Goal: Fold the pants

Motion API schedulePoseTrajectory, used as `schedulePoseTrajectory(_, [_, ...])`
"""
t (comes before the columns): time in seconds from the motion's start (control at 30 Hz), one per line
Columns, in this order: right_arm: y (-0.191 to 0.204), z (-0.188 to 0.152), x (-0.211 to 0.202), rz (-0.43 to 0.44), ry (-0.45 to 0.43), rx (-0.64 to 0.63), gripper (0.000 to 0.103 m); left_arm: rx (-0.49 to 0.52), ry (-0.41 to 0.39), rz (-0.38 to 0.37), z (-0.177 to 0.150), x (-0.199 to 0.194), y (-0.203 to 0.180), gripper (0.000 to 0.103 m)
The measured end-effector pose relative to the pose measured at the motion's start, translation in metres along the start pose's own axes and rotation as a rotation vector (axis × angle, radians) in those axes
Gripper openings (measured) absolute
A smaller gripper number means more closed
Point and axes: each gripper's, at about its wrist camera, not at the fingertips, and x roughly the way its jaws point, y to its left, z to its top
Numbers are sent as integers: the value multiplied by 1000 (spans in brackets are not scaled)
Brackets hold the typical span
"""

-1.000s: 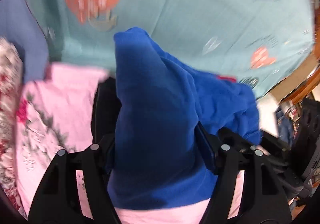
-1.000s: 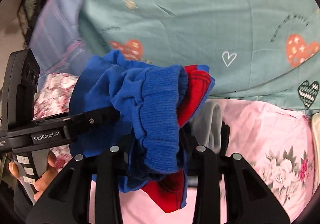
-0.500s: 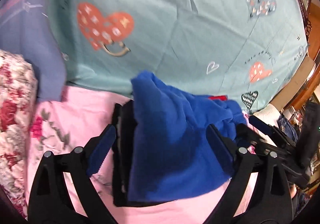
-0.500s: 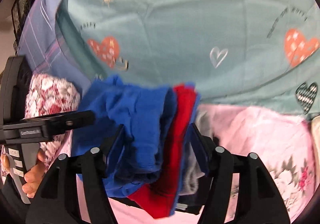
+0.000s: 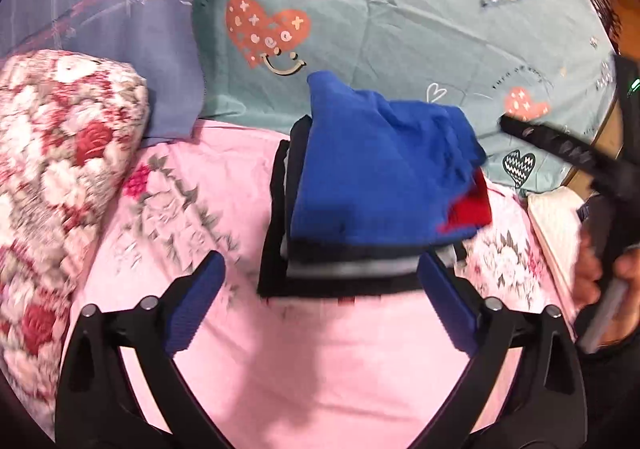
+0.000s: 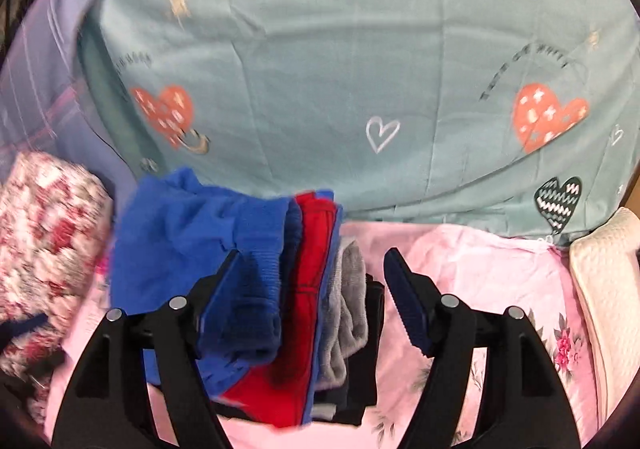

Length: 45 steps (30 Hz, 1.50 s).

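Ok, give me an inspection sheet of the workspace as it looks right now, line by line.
Surface: pink floral sheet with a teal heart-print sheet behind it.
Job's things: blue pants, folded, red showing at one edge, on top of a stack of folded dark and grey clothes.
Clutter: red-rose quilt on the left, cream pillow on the right, purple plaid cloth at back left.
Grippers: left gripper open, clear of the stack; right gripper open, straddling the stack's edge, holding nothing.
Cables: nothing seen.
Surroundings: wooden frame edge at far right.
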Motion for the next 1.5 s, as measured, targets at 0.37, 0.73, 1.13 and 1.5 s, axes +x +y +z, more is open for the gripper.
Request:
schedulePoseTrajectory(0.37, [-12, -174, -115, -33, 6, 31, 101, 16, -140, 161, -98, -49, -28, 101])
schedulePoseTrajectory(0.73, [-17, -247, -117, -168, -82, 63, 101, 62, -173, 256, -123, -22, -33, 101])
schedulePoseTrajectory(1.13, [-13, -259, -103, -172, -13, 24, 101, 69, -131, 228, -129, -10, -36, 101])
schedulePoseTrajectory(1.5, [-13, -259, -104, -165, -10, 29, 101, 44, -111, 220, -130, -5, -32, 101])
